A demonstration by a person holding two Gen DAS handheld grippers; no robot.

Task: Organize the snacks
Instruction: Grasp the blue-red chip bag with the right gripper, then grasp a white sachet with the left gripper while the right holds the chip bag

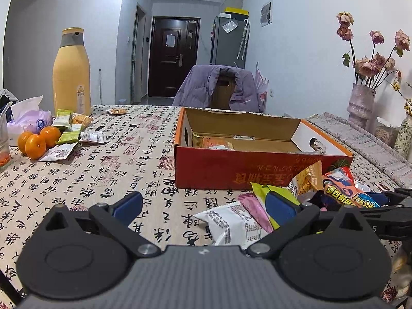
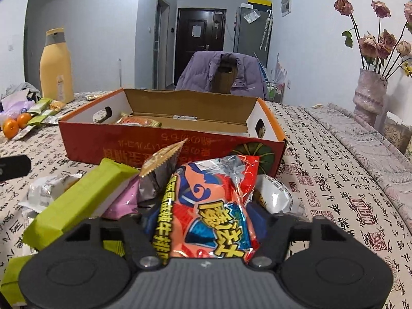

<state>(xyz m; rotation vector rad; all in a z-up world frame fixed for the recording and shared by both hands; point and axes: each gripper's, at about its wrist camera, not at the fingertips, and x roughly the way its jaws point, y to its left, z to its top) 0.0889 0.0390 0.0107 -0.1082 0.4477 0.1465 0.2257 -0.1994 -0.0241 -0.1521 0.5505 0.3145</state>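
Note:
An open red cardboard box (image 1: 257, 170) (image 2: 116, 141) stands mid-table with an orange packet (image 1: 216, 143) inside. In front of it lies a heap of snacks: a green bar (image 2: 77, 200), a pink packet (image 2: 123, 200), a gold-edged packet (image 2: 159, 164) and white packets (image 2: 275, 195). My right gripper (image 2: 206, 221) is shut on a red, orange and blue snack bag (image 2: 213, 206) (image 1: 342, 188), which fills the gap between its blue pads (image 2: 257, 219). My left gripper (image 1: 204, 204) stands open, low over the cloth left of the heap, with a white packet (image 1: 229, 224) lying between its fingers, untouched.
At far left stand a tall yellow bottle (image 1: 71, 72), oranges (image 1: 38, 139), several small packets (image 1: 69, 131), a tissue pack (image 1: 28, 121) and a glass (image 1: 3, 139). A chair with a purple jacket (image 1: 219, 87) is behind the box. Vases of dried flowers (image 1: 360, 103) stand at the right.

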